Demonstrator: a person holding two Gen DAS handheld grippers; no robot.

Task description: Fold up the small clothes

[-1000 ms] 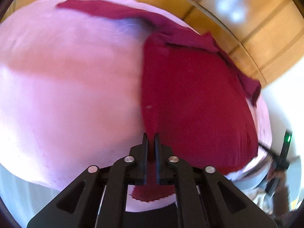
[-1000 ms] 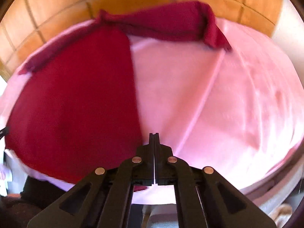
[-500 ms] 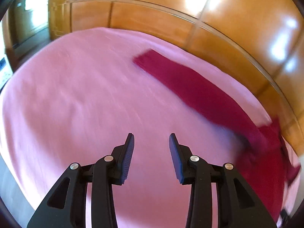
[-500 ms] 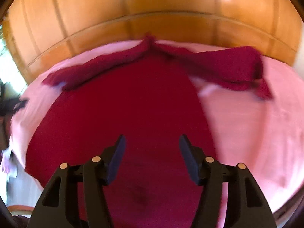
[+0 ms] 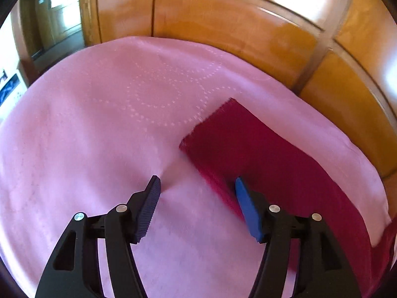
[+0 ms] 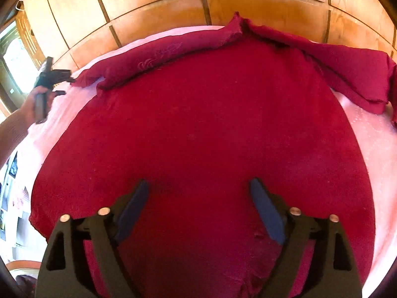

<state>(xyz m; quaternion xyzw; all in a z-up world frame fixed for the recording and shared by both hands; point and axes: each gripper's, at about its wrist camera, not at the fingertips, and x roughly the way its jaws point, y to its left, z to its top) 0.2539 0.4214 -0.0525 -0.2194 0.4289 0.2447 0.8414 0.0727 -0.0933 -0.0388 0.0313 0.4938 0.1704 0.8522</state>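
Note:
A dark red long-sleeved top (image 6: pixel 198 124) lies spread flat on a pink bed cover (image 5: pixel 99 136). Its left sleeve (image 6: pixel 148 59) stretches outward, and its right sleeve (image 6: pixel 347 74) is bunched and folded near the far right. My right gripper (image 6: pixel 198 186) hovers over the lower body of the top, its jaws opening wide with nothing gripped between them. My left gripper (image 5: pixel 196 186) is at the left sleeve (image 5: pixel 248 149) near the cuff. Its jaws are opening and straddle the sleeve's near edge, the left fingertip (image 5: pixel 155 186) denting the cover. A hand holds the left gripper (image 6: pixel 49 79).
A wooden panelled wall (image 5: pixel 223 24) runs close behind the bed. A dark doorway or window (image 5: pixel 57 24) is at the far left. Papers or pictures (image 6: pixel 10 186) lie beyond the bed's left edge. Bare pink cover spreads left of the sleeve.
Both grippers went from shut to open. The left one let go of the top's edge and swung left to the sleeve's cuff end. The right one moved over the top's body.

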